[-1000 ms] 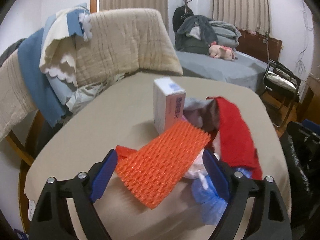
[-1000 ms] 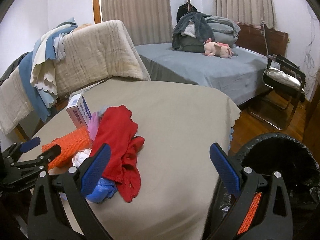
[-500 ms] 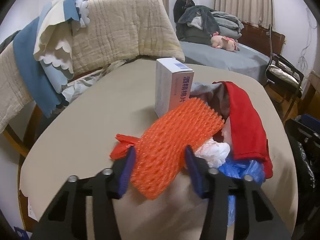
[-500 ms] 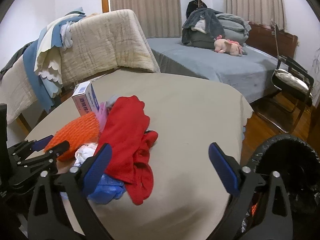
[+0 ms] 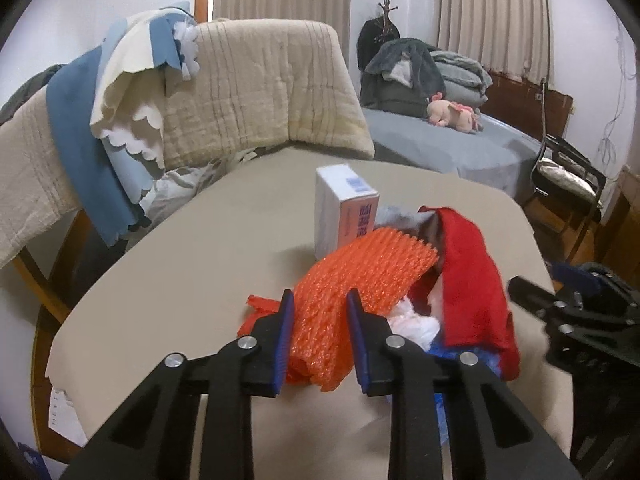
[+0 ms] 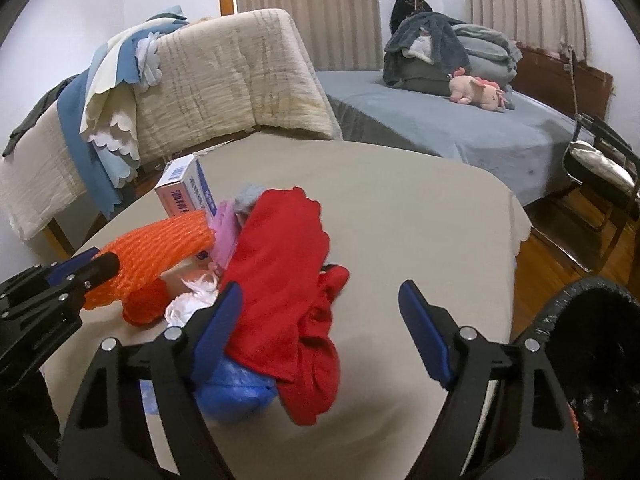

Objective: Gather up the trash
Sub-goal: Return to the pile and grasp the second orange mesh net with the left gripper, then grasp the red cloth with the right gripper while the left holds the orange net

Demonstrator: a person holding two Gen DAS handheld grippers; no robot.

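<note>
A heap of trash lies on the beige table (image 5: 192,264). My left gripper (image 5: 319,300) is closing on the near end of an orange foam net (image 5: 360,276), and its pads press the net from both sides. Behind the net stands a white and pink box (image 5: 344,208). A red cloth (image 6: 280,248) drapes over the heap, above white tissue (image 6: 192,300) and a blue plastic bag (image 6: 236,388). My right gripper (image 6: 320,292) hovers over the red cloth's near end. Its jaws stand wide and are closing, with the cloth between them but untouched.
A bin with a black liner (image 6: 592,344) stands off the table's right edge. A beige quilt and blue cloths (image 5: 132,92) hang over chairs behind the table. Beyond are a grey bed (image 6: 440,120) and a folding chair (image 6: 600,168).
My left gripper's jaws have come together from wide apart onto the orange foam net. My right gripper has drifted left over the red cloth and narrowed a little.
</note>
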